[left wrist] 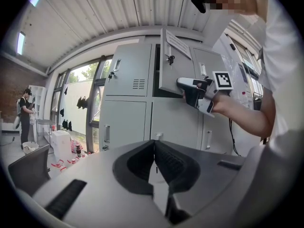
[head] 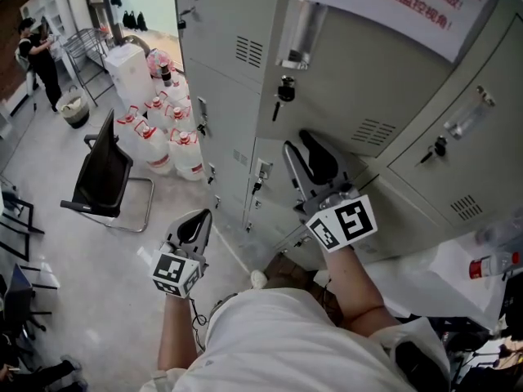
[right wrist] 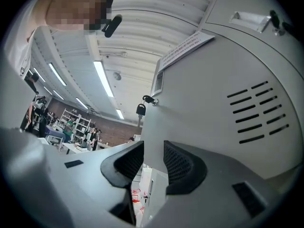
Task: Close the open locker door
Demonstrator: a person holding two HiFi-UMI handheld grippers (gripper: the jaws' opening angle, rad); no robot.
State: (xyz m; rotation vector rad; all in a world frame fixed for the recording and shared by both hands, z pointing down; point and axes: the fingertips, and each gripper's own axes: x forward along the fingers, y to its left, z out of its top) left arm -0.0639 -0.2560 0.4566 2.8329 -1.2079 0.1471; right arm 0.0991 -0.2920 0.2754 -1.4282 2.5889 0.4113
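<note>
The grey locker door [head: 359, 80] stands ajar from the bank of lockers, a key [head: 283, 92] hanging in its lock and a white notice taped across its top. My right gripper [head: 298, 141] reaches up to the door's lower free edge. In the right gripper view the door [right wrist: 213, 103] fills the gap between the jaws of the right gripper [right wrist: 153, 148], both pads against it. The left gripper view shows that door [left wrist: 171, 70] swung out with the right gripper [left wrist: 183, 84] on its edge. My left gripper [head: 196, 216] hangs lower and to the left, shut and empty [left wrist: 153, 144].
A black chair [head: 102, 174] stands on the floor to the left, beside several water jugs [head: 167, 141] at the lockers' foot. A person [head: 37, 51] works far off at the left. White plastic and a bottle [head: 494, 264] lie at the right.
</note>
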